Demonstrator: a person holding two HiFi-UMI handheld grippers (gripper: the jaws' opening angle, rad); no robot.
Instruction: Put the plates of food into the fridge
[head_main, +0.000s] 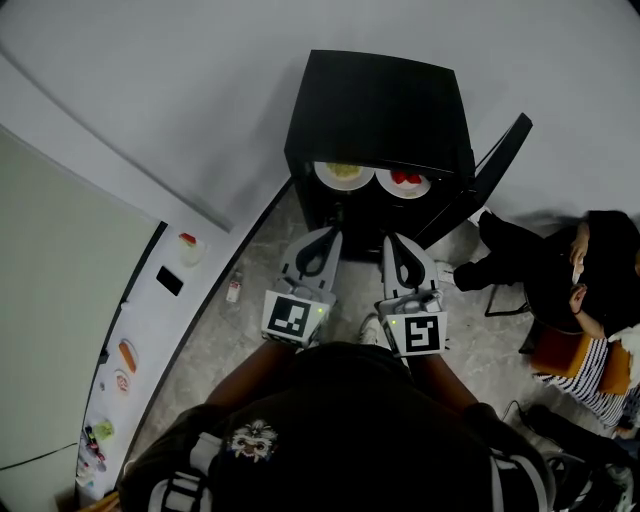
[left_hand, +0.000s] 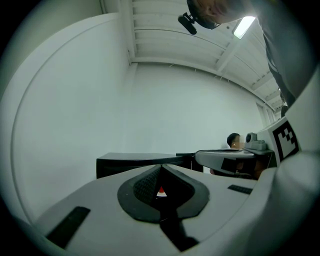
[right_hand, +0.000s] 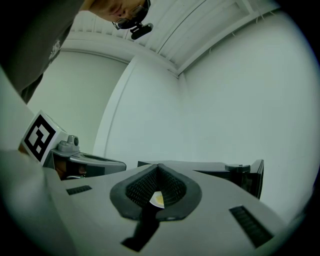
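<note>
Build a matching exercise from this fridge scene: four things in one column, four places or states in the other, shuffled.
1. yellow-food plate
2. red-food plate
3. fridge door
4. left gripper

A. swung open
B. inside the fridge, right side
C. jaws shut, nothing held
D. inside the fridge, left side

Pairs: 1-D, 2-B, 3-A, 4-C

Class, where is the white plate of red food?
Head view: the red-food plate sits in the open black fridge, right of the white plate of yellow food.
</note>
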